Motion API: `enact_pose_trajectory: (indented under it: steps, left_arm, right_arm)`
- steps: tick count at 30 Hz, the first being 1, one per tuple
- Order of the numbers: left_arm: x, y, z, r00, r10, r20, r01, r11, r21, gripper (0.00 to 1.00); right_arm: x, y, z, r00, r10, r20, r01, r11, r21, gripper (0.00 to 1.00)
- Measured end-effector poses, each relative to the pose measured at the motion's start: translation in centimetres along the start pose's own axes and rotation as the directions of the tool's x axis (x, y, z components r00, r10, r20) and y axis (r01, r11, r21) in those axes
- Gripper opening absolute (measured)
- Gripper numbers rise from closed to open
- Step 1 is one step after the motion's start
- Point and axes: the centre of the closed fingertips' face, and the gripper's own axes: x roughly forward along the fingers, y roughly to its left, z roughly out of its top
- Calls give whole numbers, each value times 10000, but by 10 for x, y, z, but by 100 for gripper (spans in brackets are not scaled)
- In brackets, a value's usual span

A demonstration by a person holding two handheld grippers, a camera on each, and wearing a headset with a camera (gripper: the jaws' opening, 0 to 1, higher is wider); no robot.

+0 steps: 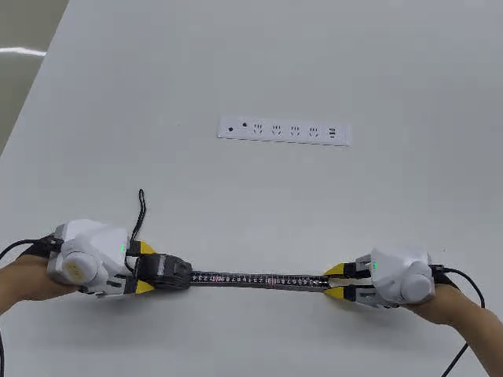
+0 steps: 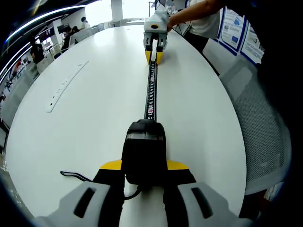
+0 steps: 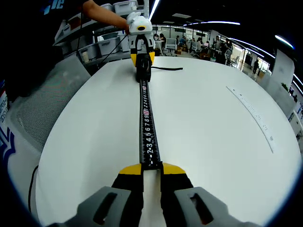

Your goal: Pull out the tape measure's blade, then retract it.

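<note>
A black tape measure case [image 1: 167, 272] lies on the white table, held between the yellow-tipped fingers of my left gripper [image 1: 145, 269], which is shut on it. In the left gripper view the case [image 2: 144, 150] sits between the jaws of that gripper [image 2: 143, 166]. Its dark blade [image 1: 259, 280] with white numbers stretches right across the table to my right gripper [image 1: 336, 281], which is shut on the blade's end. The right gripper view shows the blade [image 3: 146, 127] running from this gripper [image 3: 151, 169] to the far case [image 3: 143, 74]. A black wrist strap [image 1: 141, 212] trails from the case.
A white power strip [image 1: 284, 131] lies flat further back on the table [image 1: 259, 71]. The table's left edge [image 1: 35, 82] drops to the floor. In the right gripper view, office desks and people stand beyond the table.
</note>
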Motion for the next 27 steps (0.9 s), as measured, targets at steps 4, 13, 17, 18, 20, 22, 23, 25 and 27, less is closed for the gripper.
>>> enact_pose_trajectory:
  steps: [4, 13, 17, 18, 20, 22, 23, 25, 27]
  left_arm:
    - [1, -2, -1, 10000, -36, -17, 36, 10000, 51, 28]
    - [5, -2, -3, 10000, -87, -6, 87, 9998, 161, 29]
    - [11, -2, -5, 9997, -9, -240, 19, 9991, 418, 31]
    - [12, -2, -5, 9997, 3, -255, 8, 9991, 435, 31]
    - [13, 0, -9, 9997, 45, -234, -35, 9991, 426, 31]
    - [13, 1, -9, 9998, 77, -189, -69, 9990, 448, 31]
    - [13, 1, -9, 9998, 95, -174, -87, 9989, 456, 31]
    - [12, 1, -8, 9999, 139, -101, -135, 9991, 403, 32]
    - [11, 2, -7, 9998, 207, -26, -206, 9992, 341, 33]
  right_arm:
    - [0, -1, -1, 9999, -100, -90, 100, 9999, 12, 11]
    - [1, 2, -1, 9991, -252, -340, 247, 9996, -129, 13]
    - [1, 4, -2, 9988, -271, -406, 262, 9994, -230, 13]
    - [1, 5, -2, 9987, -290, -422, 280, 9993, -247, 13]
    - [1, 6, -2, 9986, -283, -443, 274, 9994, -215, 16]
    - [0, 8, -3, 9984, -313, -466, 301, 9992, -266, 20]
    - [0, 8, -3, 9982, -353, -477, 340, 9990, -279, 20]
    - [-2, 8, -4, 9980, -404, -492, 393, 9990, -235, 21]
    - [-2, 9, -4, 9975, -479, -522, 470, 9987, -171, 25]
